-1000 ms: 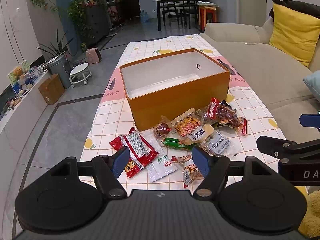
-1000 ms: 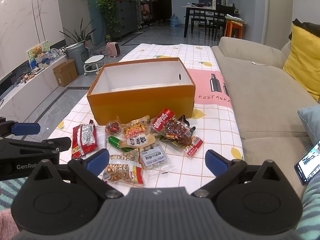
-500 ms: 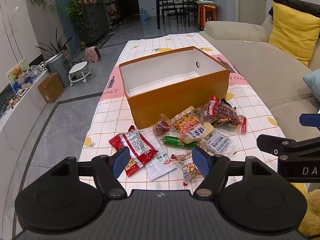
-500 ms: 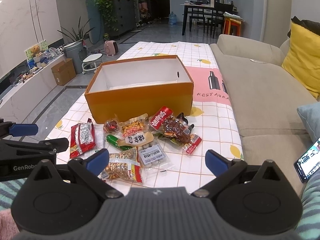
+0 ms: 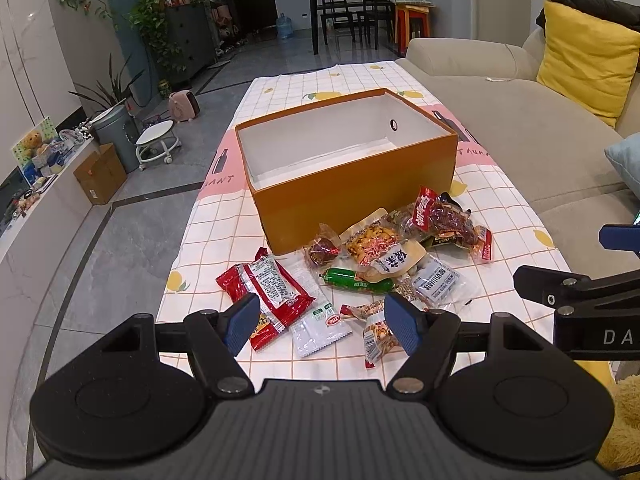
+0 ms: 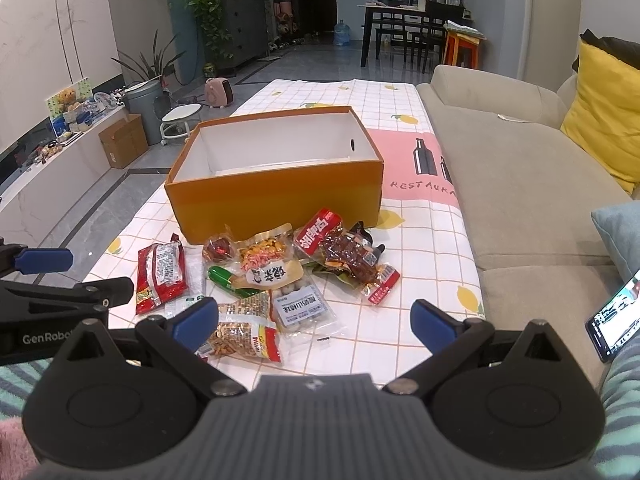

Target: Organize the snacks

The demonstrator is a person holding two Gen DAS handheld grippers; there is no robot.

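Note:
An empty orange box (image 5: 352, 196) (image 6: 280, 196) with a white inside stands on the checked tablecloth. Several snack packets lie in front of it: a red packet (image 5: 268, 292) (image 6: 162, 272), a green sausage (image 5: 356, 280), a peanut packet (image 6: 244, 332), a white packet (image 5: 320, 324) and a dark red meat packet (image 5: 444, 220) (image 6: 348, 252). My left gripper (image 5: 322, 324) is open and empty just above the near packets. My right gripper (image 6: 314, 320) is open wide and empty, over the near table edge.
A beige sofa (image 6: 520, 184) with a yellow cushion (image 5: 584, 56) runs along the right of the table. A phone (image 6: 616, 316) lies at the right. The floor, a bin and a stool (image 5: 156, 144) are to the left.
Both grippers have moved slightly forward toward the snacks and box. Neither has taken hold of anything.

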